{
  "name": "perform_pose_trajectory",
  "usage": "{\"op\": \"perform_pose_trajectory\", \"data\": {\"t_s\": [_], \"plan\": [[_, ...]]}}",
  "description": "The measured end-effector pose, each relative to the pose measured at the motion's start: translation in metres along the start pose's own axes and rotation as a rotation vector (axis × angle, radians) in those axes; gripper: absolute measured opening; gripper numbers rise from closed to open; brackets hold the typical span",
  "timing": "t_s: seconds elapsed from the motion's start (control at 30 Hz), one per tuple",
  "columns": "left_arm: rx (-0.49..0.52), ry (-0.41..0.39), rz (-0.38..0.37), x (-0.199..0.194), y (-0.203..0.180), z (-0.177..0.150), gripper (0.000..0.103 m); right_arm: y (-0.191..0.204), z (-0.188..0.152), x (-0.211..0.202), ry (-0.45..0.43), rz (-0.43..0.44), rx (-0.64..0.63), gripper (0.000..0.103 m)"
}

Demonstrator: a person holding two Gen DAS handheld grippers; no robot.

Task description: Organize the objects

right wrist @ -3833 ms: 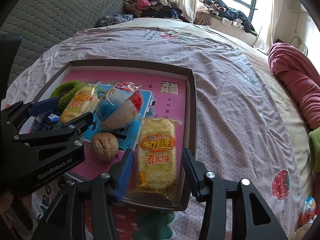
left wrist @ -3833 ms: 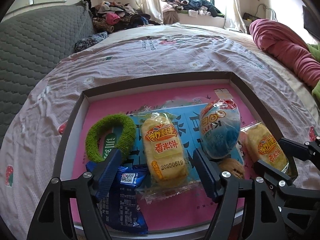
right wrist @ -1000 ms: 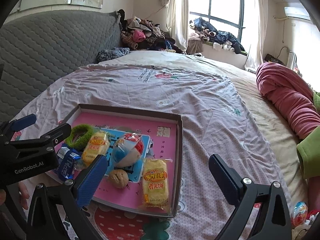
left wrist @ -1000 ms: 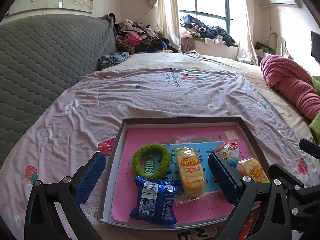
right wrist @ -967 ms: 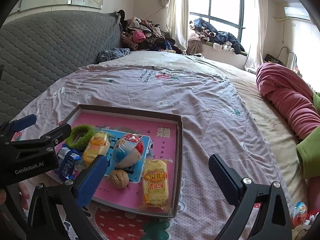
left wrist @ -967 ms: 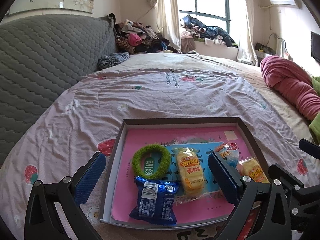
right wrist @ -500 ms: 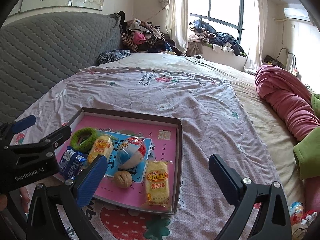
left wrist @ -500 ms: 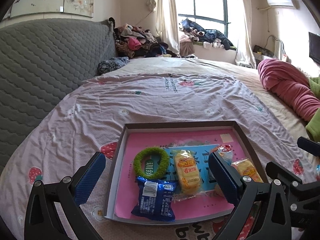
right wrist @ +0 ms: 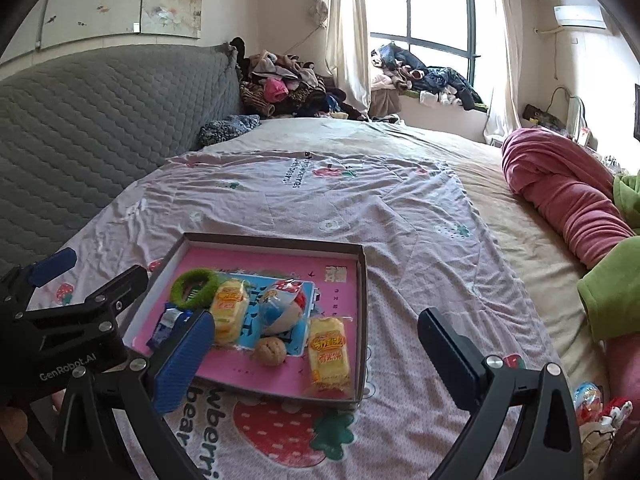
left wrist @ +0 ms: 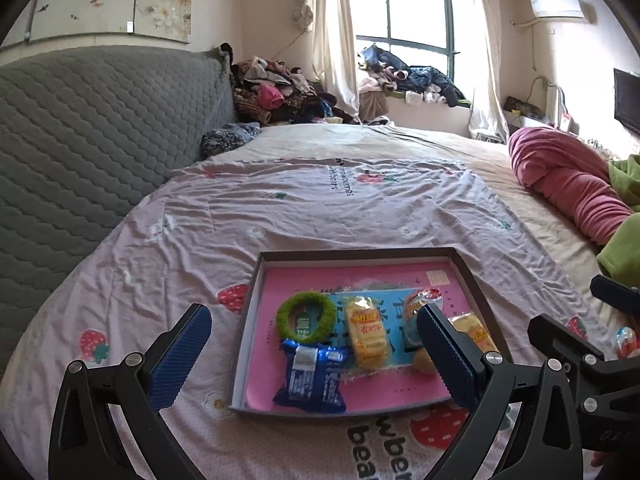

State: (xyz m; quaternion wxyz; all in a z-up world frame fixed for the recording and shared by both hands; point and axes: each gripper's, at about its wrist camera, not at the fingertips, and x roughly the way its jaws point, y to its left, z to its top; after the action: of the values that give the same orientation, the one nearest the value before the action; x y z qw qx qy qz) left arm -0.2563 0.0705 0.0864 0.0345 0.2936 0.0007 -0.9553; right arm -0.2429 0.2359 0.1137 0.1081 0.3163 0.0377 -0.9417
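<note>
Six things are sitting together in the tray (right wrist: 362, 312), low in the middle of the frame, so they look tidied. Both the left claw (left wrist: 316, 354) and right claw (right wrist: 320, 358) are hanging wide apart, holding nothing.

We hold the left hand-held gripper (left wrist: 312, 346) and the right hand-held gripper (right wrist: 316, 354) level, side by side, both with jaws spread wide and empty.

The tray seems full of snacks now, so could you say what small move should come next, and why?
Probably steer the open right gripper toward the wrapped egg toy lying on the bed outside the tray. Both grippers are empty and raised, and that toy looks like a loose item not yet sorted.
</note>
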Motion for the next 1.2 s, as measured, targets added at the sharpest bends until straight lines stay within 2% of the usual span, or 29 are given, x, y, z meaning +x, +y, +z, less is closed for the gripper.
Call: {"op": "perform_pose_trajectory", "data": {"t_s": [0.13, 0.47, 0.63, 0.87, 1.2], "plan": [[0.003, 0.011, 0.013, -0.015, 0.005, -0.004, 0.102, 0.005, -0.003, -0.024, -0.030, 0.002, 0.005, 0.102], [-0.028, -0.004, -0.013, -0.068, 0.022, -0.013, 0.102, 0.016, -0.009, -0.074, -0.044, 0.007, -0.016, 0.102], [-0.033, -0.016, 0.009, -0.095, 0.034, -0.012, 0.102, 0.019, -0.006, -0.100, -0.063, 0.005, -0.022, 0.102], [-0.039, -0.042, 0.025, -0.124, 0.043, -0.012, 0.102, 0.023, -0.010, -0.123, -0.082, 0.008, -0.027, 0.102], [-0.013, -0.052, -0.003, -0.153, 0.039, -0.026, 0.102, 0.023, -0.015, -0.149, -0.093, 0.008, -0.023, 0.102]]}}
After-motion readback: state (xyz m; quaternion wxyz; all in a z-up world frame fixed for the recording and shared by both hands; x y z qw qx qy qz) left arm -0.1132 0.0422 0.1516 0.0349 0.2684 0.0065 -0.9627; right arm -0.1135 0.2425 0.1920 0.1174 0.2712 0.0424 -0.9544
